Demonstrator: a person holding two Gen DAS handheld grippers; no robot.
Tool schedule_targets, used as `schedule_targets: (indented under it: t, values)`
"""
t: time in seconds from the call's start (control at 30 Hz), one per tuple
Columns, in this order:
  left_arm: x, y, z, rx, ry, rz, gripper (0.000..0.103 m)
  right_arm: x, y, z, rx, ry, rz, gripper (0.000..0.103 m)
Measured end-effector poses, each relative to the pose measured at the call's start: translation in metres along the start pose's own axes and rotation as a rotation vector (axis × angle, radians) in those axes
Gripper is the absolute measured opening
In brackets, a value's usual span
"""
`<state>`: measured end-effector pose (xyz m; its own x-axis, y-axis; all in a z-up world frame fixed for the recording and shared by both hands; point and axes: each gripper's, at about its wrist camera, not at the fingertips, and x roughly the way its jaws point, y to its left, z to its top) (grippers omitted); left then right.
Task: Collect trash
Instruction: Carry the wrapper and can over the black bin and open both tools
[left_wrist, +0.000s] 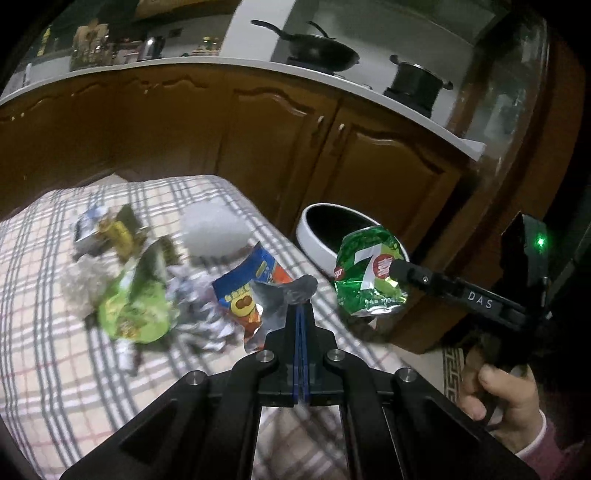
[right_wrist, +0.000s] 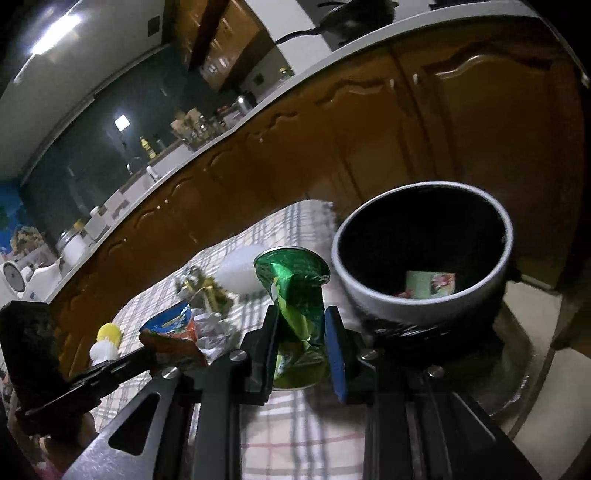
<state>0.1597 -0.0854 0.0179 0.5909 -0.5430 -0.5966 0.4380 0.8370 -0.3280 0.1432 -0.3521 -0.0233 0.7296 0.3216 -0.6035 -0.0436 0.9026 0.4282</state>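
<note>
Now: crushed green can (right_wrist: 301, 295) | dented, twisted | right gripper (right_wrist: 301, 345) clamps it

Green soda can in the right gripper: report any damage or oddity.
The green soda can is crushed and twisted at its middle, clamped between the right gripper's blue pads beside the white-rimmed round bin. Its top rim is bent.

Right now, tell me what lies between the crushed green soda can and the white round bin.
Nothing: in the right wrist view only bare checked tablecloth separates the crushed green soda can from the white round bin.

Dim, motion-blurred, fisheye-warped, dark corners
</note>
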Motion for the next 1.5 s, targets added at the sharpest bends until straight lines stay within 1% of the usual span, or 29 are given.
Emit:
schedule_targets:
  t: [0.17, 0.4, 0.57, 0.83, 1.1, 1.27, 1.5]
  values:
    - [0.028, -0.014, 0.016, 0.017, 0.011, -0.03, 0.0, -0.008, -0.02, 0.008, 0.003, -0.021, -0.046, 0.025]
    - [0.072, -0.035, 0.041, 0.074, 0.023, -0.036, 0.0, -0.021, -0.046, 0.025, 0.0, -0.063, -0.117, 0.025]
    - [0.102, -0.045, 0.053, 0.086, 0.036, -0.039, 0.0, -0.024, -0.063, 0.034, 0.008, -0.081, -0.158, 0.025]
    - [0.145, -0.062, 0.076, 0.106, 0.054, -0.042, 0.0, -0.013, -0.083, 0.047, 0.013, -0.069, -0.195, 0.025]
    - [0.189, -0.067, 0.09, 0.091, 0.101, -0.05, 0.0, -0.002, -0.094, 0.058, 0.007, -0.059, -0.21, 0.025]
    - [0.209, -0.071, 0.095, 0.097, 0.118, -0.04, 0.0, 0.007, -0.104, 0.064, 0.007, -0.042, -0.222, 0.025]
    - [0.227, -0.075, 0.098, 0.1, 0.138, -0.035, 0.0, 0.018, -0.114, 0.07, 0.01, -0.02, -0.233, 0.025]
